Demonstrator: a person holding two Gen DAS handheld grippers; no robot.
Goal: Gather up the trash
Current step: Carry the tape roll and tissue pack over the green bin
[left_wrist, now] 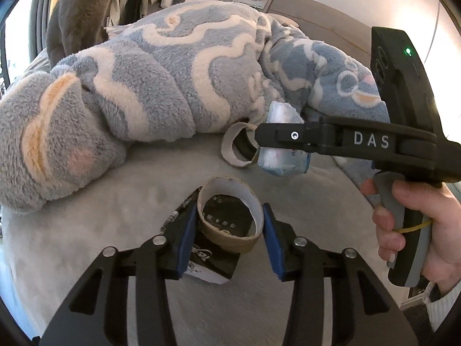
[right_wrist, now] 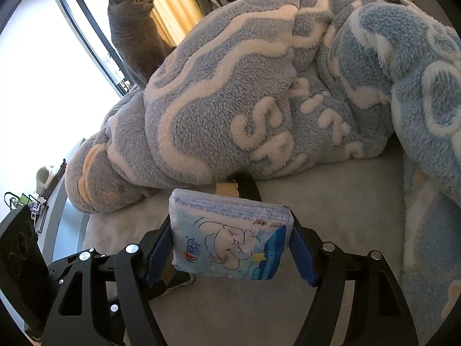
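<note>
Left wrist view: the left gripper (left_wrist: 230, 222) clamps a light, crushable cardboard tube (left_wrist: 230, 219) by its sides above the bed (left_wrist: 129, 190), while the right gripper (right_wrist: 230, 248) grips a soft, slippery tissue pack (right_wrist: 230, 239) across its short edges.

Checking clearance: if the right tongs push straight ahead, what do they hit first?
The right tongs are shut on a tissue pack. Straight ahead, a cardboard tube lies just beyond it, then the fleece blanket. Depth is unclear.
</note>
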